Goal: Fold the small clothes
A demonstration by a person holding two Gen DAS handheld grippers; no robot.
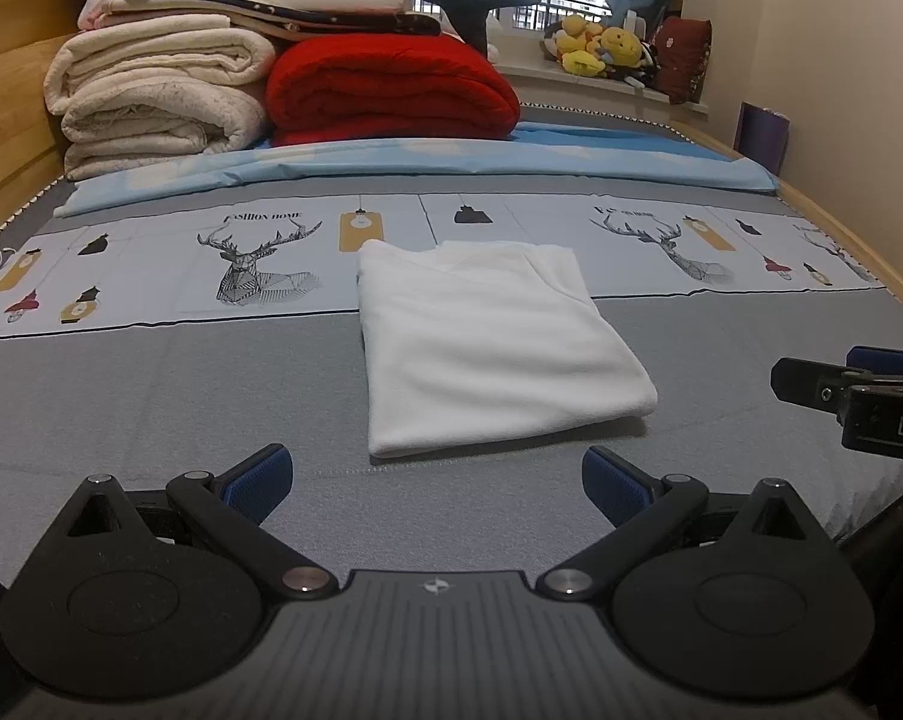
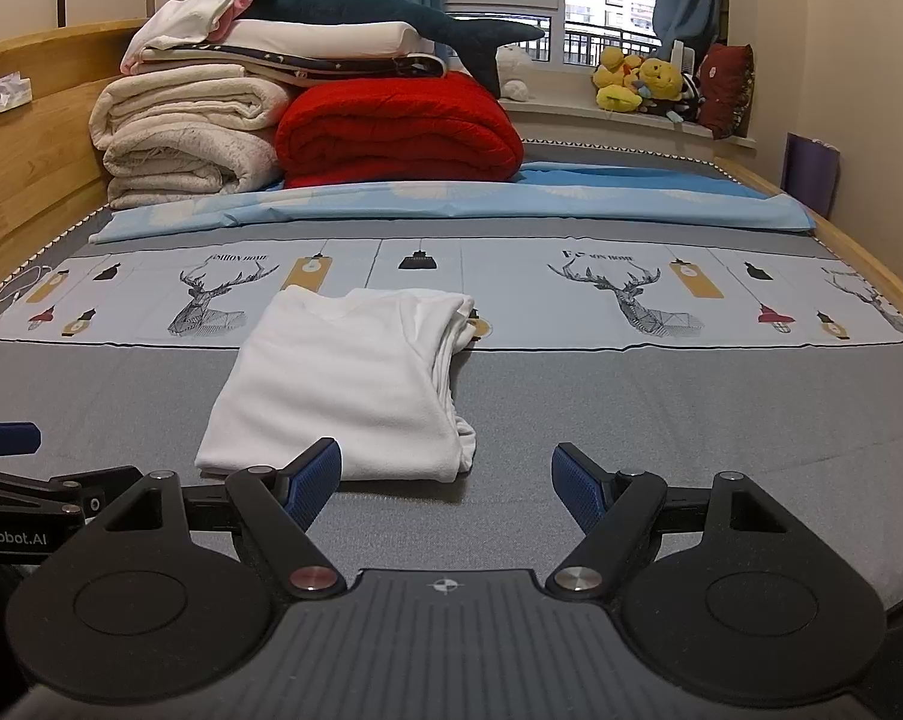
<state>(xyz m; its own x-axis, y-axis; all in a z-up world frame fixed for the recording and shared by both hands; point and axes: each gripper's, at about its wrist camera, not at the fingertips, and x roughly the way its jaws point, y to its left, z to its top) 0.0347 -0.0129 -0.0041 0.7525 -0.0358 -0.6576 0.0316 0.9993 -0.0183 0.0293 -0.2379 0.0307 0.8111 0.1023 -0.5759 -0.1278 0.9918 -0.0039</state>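
A white garment lies folded into a neat rectangle on the grey bed sheet, its far end over the deer-print strip. It also shows in the right wrist view, with stacked layers along its right edge. My left gripper is open and empty, just in front of the garment's near edge. My right gripper is open and empty, in front of the garment's near right corner. Each gripper's tip shows at the edge of the other's view.
A stack of cream blankets, a red quilt and a dark plush shark sit at the head of the bed. A light blue sheet lies behind the deer-print strip. A wooden bed frame runs along the left; plush toys sit on the windowsill.
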